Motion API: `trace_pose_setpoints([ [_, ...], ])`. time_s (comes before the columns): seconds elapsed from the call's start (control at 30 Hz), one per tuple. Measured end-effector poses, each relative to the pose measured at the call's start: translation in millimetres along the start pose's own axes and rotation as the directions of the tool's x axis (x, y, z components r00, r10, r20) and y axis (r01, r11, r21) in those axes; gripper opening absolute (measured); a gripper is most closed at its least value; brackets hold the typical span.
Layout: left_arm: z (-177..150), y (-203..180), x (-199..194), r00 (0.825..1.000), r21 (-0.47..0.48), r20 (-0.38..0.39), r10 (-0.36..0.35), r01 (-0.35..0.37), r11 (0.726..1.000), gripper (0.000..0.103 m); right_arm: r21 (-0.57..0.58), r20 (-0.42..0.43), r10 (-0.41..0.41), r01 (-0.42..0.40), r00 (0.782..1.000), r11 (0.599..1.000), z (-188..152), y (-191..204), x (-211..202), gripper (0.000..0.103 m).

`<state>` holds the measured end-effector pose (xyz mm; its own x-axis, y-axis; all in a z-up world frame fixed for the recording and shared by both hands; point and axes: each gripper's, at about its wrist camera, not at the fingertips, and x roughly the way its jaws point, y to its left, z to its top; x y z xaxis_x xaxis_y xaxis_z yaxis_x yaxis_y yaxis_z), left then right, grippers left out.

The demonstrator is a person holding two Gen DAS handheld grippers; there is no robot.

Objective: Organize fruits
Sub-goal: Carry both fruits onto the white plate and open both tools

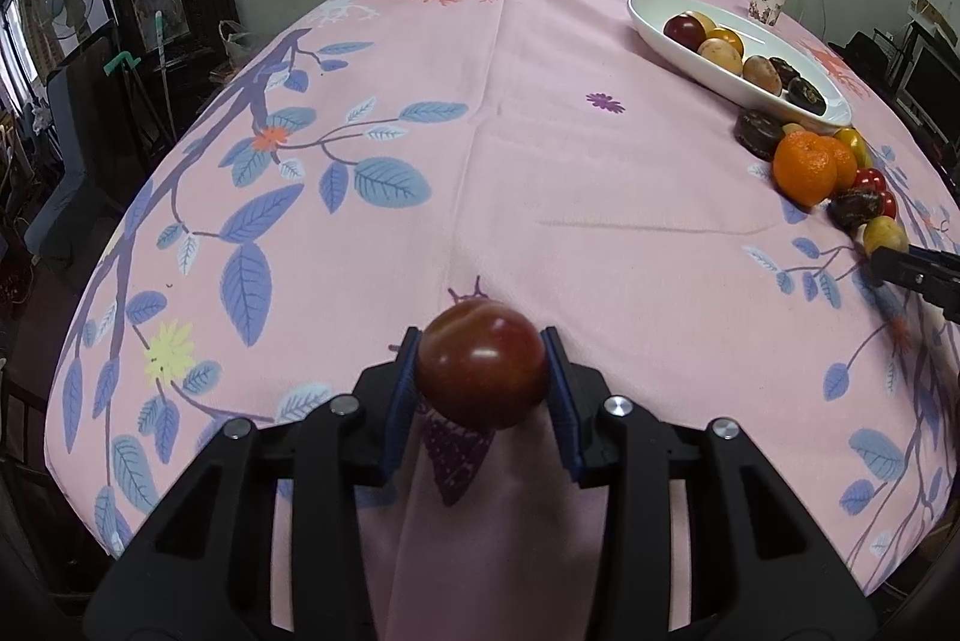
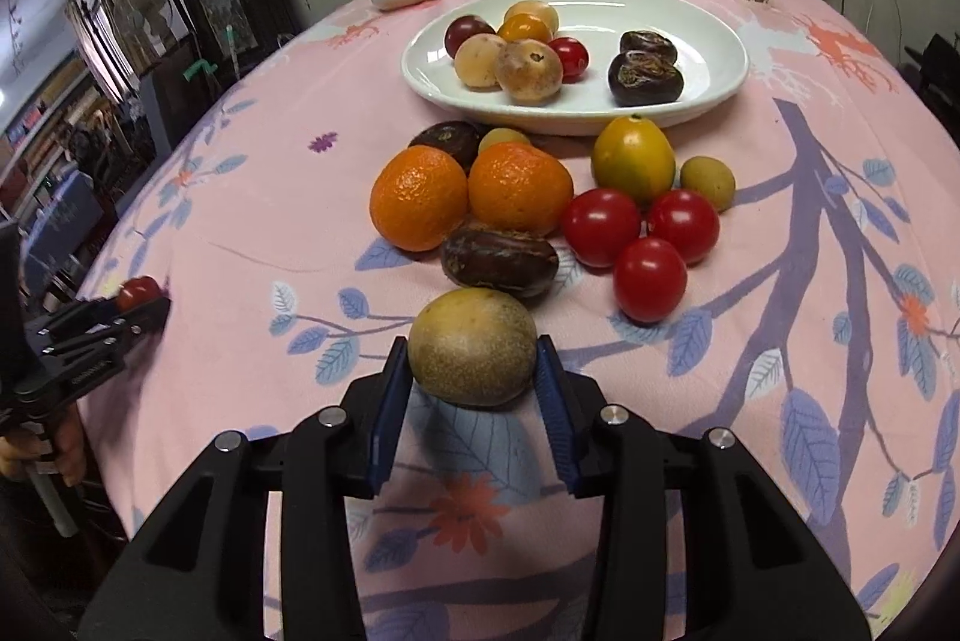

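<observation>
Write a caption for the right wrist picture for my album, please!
Right tongs pinch a yellow-green fruit in front of oranges, red tomatoes and a white plate of fruit.

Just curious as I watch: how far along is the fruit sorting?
Partway. Several fruits already lie in the white dish. The left gripper holds a dark red tomato; the right gripper brackets a yellowish fruit. Two oranges, three red tomatoes and others remain on the cloth.

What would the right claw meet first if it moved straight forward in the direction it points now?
Already shut on a tan fruit, the right claw would probably push it into the dark brown fruit just ahead; the oranges lie beyond. Depth is uncertain.
</observation>
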<state>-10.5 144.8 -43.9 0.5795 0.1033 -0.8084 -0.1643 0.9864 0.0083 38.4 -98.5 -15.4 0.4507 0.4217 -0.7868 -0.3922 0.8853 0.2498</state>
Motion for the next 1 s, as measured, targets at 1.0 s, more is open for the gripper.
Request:
trace_pose_setpoints([
  [1.0,125.4,-139.6,-26.3,0.963,0.208,0.118,-0.244,0.216,0.954,0.04,-0.048,0.231,-0.104,0.119,0.967,0.992,60.1,-57.8,-92.9,0.042],
])
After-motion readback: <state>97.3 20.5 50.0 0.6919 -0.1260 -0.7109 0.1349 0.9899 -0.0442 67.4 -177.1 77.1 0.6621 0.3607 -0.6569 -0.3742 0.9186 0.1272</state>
